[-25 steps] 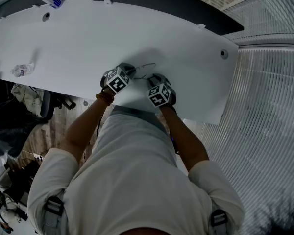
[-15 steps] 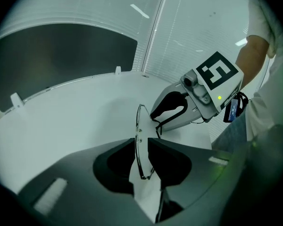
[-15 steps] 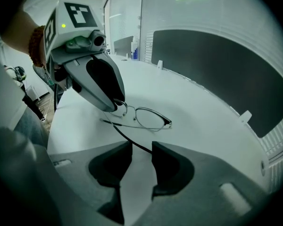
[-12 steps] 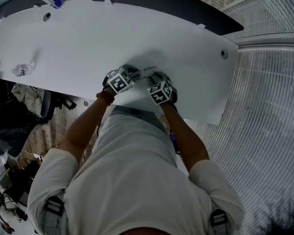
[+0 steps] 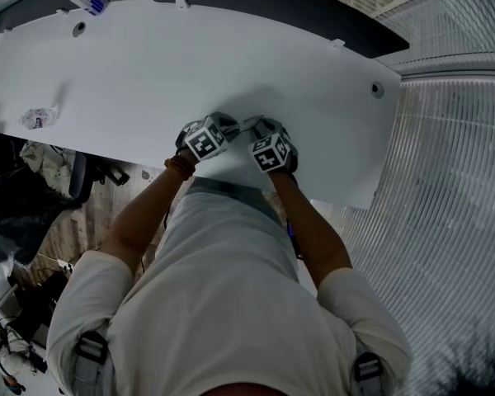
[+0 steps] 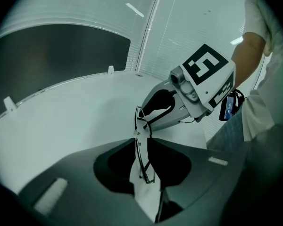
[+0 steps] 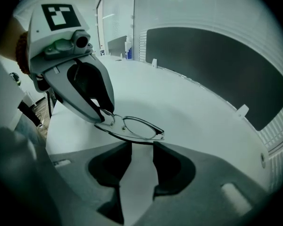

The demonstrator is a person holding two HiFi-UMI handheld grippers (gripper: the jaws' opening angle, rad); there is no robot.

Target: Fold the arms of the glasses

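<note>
- Two grippers meet tip to tip over the glasses (image 7: 141,127), which lie on the table (image 5: 148,64) close to its near edge, a little right of the middle.
- Left gripper (image 6: 141,141): its jaws have just been opening and now stand apart. The wire frame runs through the gap between them. It sits close against one tip, but neither pad presses on it.
- Right gripper (image 7: 142,144): jaws parted with only bare table showing between them. The glasses lie just beyond both tips and are not clamped.
- Key relation: the long axis of the glasses runs along the line the left gripper points and straight across the right jaws. The frame therefore spans past both right tips, while only its thin edge faces the left gripper. The left gripper is the nearer, since it already straddles one end of the frame, and the right gripper faces the other end from the opposite side.
- Judgement: any new grip by the left jaws would close across the wire's thickness. The right jaws would have to turn or shift to the free end before they could take an arm.
- Glasses: thin dark metal wire with clear, rounded-rectangular lenses and small nose pads. A slim dark bar lies along the underside of the rims; it is probably an arm already folded in, though a shadow cannot be ruled out.
- Table: smooth, matt white, with a curved outline.
- Jaws: dark, matt, broad wedges narrowing to blunt tips.
</note>
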